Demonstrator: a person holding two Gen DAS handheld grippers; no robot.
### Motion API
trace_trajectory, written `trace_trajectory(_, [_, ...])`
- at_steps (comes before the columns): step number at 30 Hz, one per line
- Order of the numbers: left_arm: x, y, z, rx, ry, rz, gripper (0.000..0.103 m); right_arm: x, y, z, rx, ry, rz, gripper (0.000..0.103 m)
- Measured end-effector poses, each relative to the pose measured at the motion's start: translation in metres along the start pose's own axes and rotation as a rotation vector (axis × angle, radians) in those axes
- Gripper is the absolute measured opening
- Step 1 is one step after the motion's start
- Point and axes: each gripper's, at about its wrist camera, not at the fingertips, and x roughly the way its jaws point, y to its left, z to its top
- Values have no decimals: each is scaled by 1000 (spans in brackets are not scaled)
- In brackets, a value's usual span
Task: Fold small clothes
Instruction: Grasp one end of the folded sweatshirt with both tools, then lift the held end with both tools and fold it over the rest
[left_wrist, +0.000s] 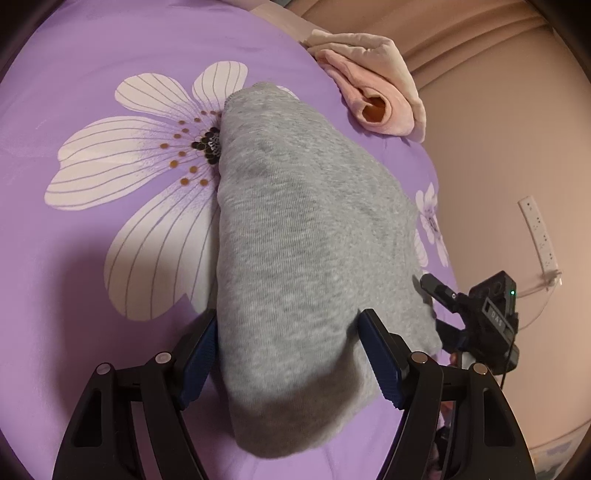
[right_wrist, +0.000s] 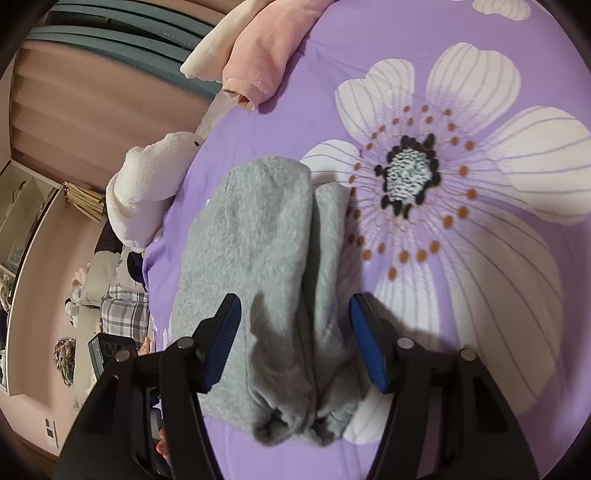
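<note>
I judge the fold is finished: the grey garment (left_wrist: 306, 258) lies folded on the purple bedsheet (left_wrist: 92, 74). My left claw (left_wrist: 288, 354) and right claw (right_wrist: 295, 339) stand open around it, gripping nothing. Next I must withdraw both without disturbing it.

The left hand-held gripper (left_wrist: 288, 332) has two black, angular plastic fingers with triangular cut-outs, round silver pivot screws and ribbed dark-blue pads (left_wrist: 380, 362). The right hand-held gripper (right_wrist: 295, 325) is built alike, its pads (right_wrist: 367, 347) brighter blue. From the left view its black body shows a green light, white lettering and a thin black cable.
</note>
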Motion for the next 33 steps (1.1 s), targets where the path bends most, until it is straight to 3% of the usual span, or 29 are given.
trace_trajectory(12, [16, -5, 12, 40, -12, 60, 79, 29, 15, 13, -62, 26, -21, 62])
trace_trajectory(18, [21, -11, 16, 64, -8, 88, 79, 48, 36, 12, -146, 32, -80, 60])
trace_trajectory(27, [17, -19, 12, 92, -30, 141, 77, 48, 52, 7, -239, 6, -154, 36])
trace_trajectory(33, [9, -22, 8, 106, -62, 165, 65, 45, 76, -1, -351, -32, -188, 28])
